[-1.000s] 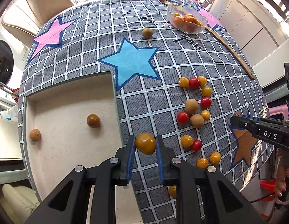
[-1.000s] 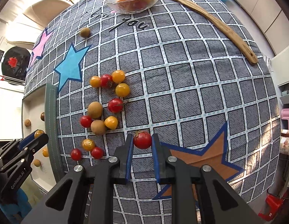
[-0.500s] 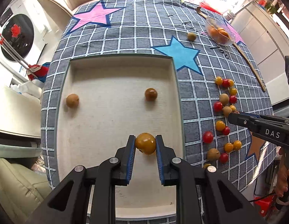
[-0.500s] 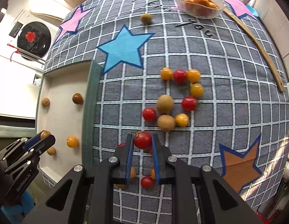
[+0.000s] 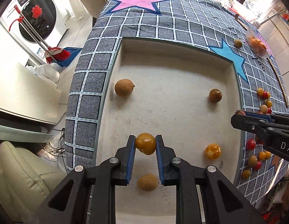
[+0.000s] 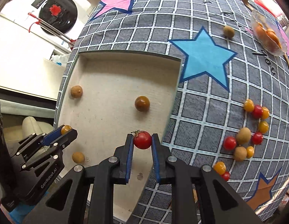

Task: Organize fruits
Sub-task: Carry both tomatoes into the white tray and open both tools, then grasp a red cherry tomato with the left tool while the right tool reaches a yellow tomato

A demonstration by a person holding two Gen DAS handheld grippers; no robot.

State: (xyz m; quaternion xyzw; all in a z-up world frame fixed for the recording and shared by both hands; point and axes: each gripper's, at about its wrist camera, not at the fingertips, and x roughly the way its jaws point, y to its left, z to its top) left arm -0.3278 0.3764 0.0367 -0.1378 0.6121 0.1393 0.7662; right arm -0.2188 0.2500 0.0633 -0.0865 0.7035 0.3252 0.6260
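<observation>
Left tongs (image 5: 145,146) pinch a round amber-yellow tomato (image 5: 145,143) above the shallow beige tray (image 5: 174,59); right tongs (image 6: 142,143) pinch a small red cherry tomato (image 6: 142,140) over its edge. Released high, either could roll or bounce out.

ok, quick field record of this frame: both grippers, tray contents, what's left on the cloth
left gripper: shut on amber tomato, over the tray
right gripper: shut on red tomato, at the tray's right edge
tray: four loose fruits lying apart
cloth: cluster of red and yellow tomatoes and brown fruits; one brown fruit alone
glass bowl: orange fruits
</observation>
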